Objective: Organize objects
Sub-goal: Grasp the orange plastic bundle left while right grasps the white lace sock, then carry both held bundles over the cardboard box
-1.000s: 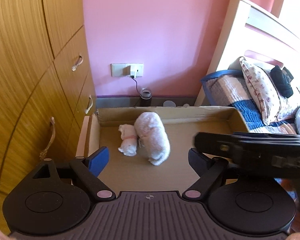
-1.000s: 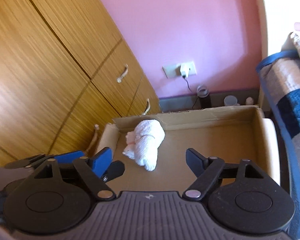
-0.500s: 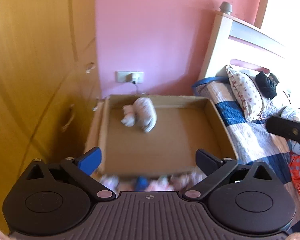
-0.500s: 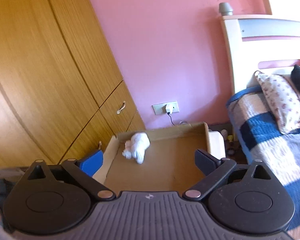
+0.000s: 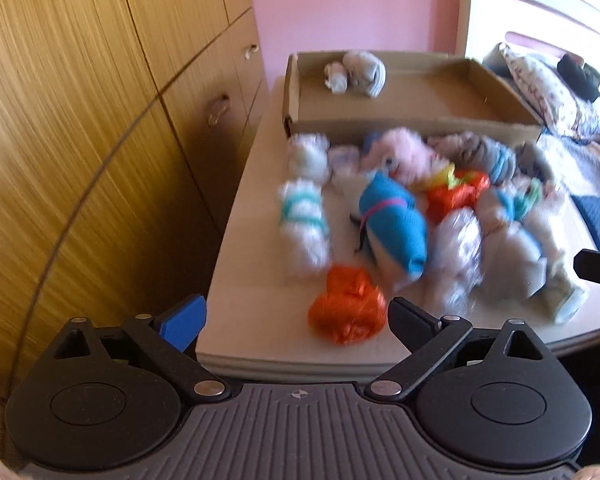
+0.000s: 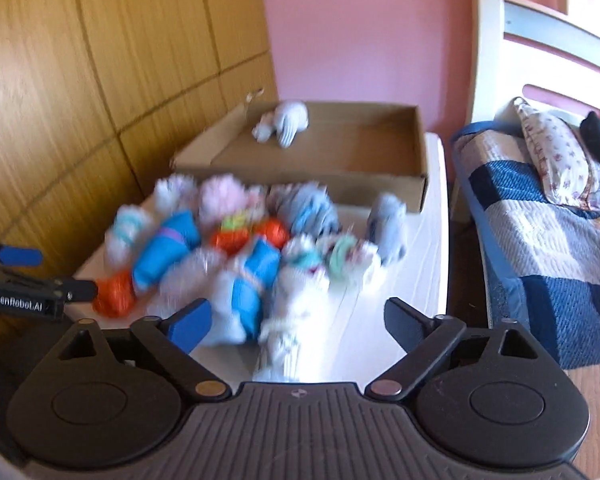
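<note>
A shallow cardboard box (image 5: 420, 122) stands at the far end of a white table (image 5: 252, 312); it also shows in the right wrist view (image 6: 380, 190). One white rolled sock bundle (image 5: 356, 70) lies in its far left corner. Several rolled sock bundles lie in a blurred pile in front of the box: a blue one (image 5: 392, 224), a white one (image 5: 304, 224), an orange one (image 5: 346, 310) nearest me. My left gripper (image 5: 296, 320) is open and empty above the table's near edge. My right gripper (image 6: 296, 318) is open and empty over the near bundles (image 6: 240, 300).
A wooden wardrobe with drawers (image 5: 100, 140) runs along the left. A pink wall (image 6: 360, 32) is behind the box. A bed with a patchwork quilt (image 6: 540, 240) and pillow stands to the right of the table.
Both grippers have pulled back from over the box and tilted down. The pile of sock bundles in front of the box has come into view. Both stay open.
</note>
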Tool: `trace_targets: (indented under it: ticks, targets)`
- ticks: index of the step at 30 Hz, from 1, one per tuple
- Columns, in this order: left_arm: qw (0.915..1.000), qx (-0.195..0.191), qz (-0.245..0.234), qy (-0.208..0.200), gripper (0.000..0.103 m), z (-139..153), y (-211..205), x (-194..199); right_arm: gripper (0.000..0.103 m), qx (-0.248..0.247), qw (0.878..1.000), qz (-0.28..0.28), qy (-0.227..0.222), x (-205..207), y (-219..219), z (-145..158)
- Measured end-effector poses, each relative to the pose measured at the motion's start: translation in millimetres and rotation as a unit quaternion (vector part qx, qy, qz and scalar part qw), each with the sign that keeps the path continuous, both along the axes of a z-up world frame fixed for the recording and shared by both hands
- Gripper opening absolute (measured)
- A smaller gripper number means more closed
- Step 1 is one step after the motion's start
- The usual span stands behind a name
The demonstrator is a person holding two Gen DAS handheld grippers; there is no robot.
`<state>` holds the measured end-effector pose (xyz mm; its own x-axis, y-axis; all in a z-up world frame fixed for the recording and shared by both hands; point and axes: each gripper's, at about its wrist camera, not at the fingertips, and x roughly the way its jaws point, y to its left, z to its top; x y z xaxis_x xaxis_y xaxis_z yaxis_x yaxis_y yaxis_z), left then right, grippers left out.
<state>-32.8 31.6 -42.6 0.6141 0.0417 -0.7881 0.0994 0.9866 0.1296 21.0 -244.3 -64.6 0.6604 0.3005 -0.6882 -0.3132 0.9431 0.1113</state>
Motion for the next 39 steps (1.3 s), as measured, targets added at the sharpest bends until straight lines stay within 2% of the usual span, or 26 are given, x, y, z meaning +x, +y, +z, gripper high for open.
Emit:
trace_targets:
  ticks: [2, 6, 7, 12, 16, 18, 21, 24, 31, 39]
  targets:
    - [0.9999, -0.007, -0.009, 0.005, 0.095, -6, -1, 2, 0.087, -0.01, 1.0, 0.006, 0.004, -5, 3, -3]
    - [0.9996, -0.003, -0.023, 0.013, 0.087, -20, -5, 2, 0.077, -0.021, 1.0, -0.003, 0.02, -10, 2, -11]
    - [0.9996, -0.003, -0.024, 0.018, 0.084, -23, -5, 4, 0.072, -0.024, 0.999, -0.006, 0.026, -11, 1, -14]
    - [0.9993, -0.007, -0.029, 0.021, 0.08, -30, -8, 10, 0.068, -0.029, 0.999, -0.004, 0.039, -9, 2, -24]
    - [0.999, -0.01, -0.03, 0.032, 0.066, -36, -9, 14, 0.057, -0.033, 0.998, 0.003, 0.046, -8, 6, -31]
    - [0.9989, -0.016, -0.031, 0.031, 0.059, -36, -9, 15, 0.056, -0.031, 0.998, 0.002, 0.052, -7, 5, -34]
    - [0.9989, -0.013, -0.034, 0.027, 0.053, -35, -11, 15, 0.048, -0.025, 0.998, 0.001, 0.063, -4, 3, -37]
    - [0.9988, -0.004, -0.043, 0.024, 0.051, -35, -15, 13, 0.037, -0.019, 0.998, 0.002, 0.063, -4, 3, -36]
    - [0.9985, -0.002, -0.046, 0.029, 0.05, -26, -21, 14, 0.035, 0.0, 0.998, -0.002, 0.06, -6, -3, -32]
    - [0.9982, -0.032, -0.044, 0.027, 0.05, -3, -14, 13, 0.035, 0.028, 0.999, -0.014, 0.044, -7, -16, -21]
